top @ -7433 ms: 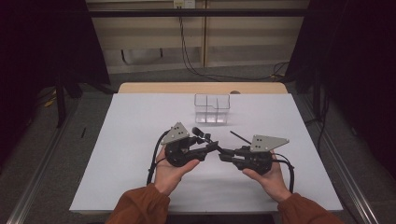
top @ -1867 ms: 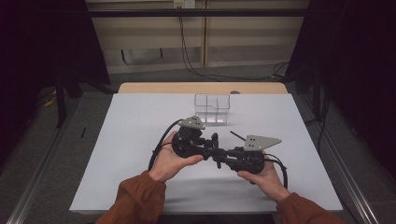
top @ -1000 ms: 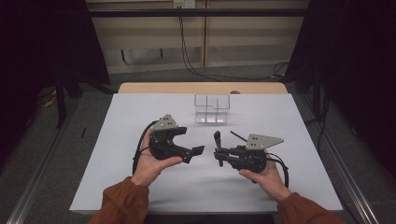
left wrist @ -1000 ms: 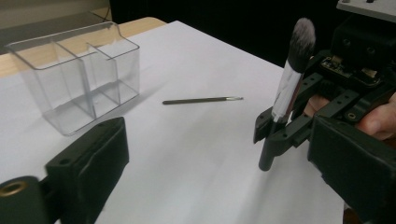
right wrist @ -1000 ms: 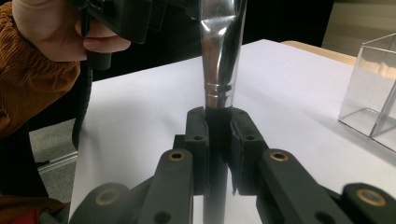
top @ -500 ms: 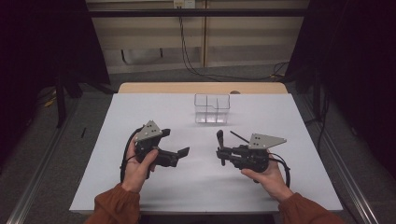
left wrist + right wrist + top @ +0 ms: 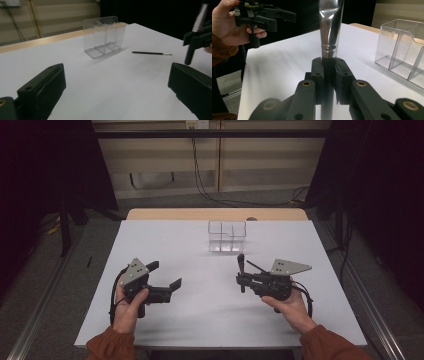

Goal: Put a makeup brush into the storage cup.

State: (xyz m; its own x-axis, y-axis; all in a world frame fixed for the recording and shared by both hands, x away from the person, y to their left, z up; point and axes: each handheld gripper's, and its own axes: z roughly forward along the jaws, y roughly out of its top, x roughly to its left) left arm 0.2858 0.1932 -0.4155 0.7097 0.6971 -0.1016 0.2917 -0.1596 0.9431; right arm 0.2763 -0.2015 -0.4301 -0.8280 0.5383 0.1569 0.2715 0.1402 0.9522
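The right gripper [image 7: 241,276] is clamped on a makeup brush [image 7: 329,32], its two black jaws pressed against the dark handle just below the silver ferrule. In the high view the brush [image 7: 240,266] stands roughly upright, rising above the jaws over the white bench [image 7: 200,245], in front of a clear plastic organizer [image 7: 227,236] with divided compartments that sits near the far middle of the bench. The brush is clear of the organizer, not in any compartment.

The left gripper [image 7: 164,281] hovers over the left part of the bench, well apart from the right one, with its jaws spread wide and nothing between them; the left gripper view shows bare white surface in the gap. A second thin dark brush or pencil [image 7: 151,53] lies flat on the bench between the organizer [image 7: 103,36] and the right gripper [image 7: 197,40]. Each gripper is held by a hand in a rust-coloured sleeve [image 7: 112,347].
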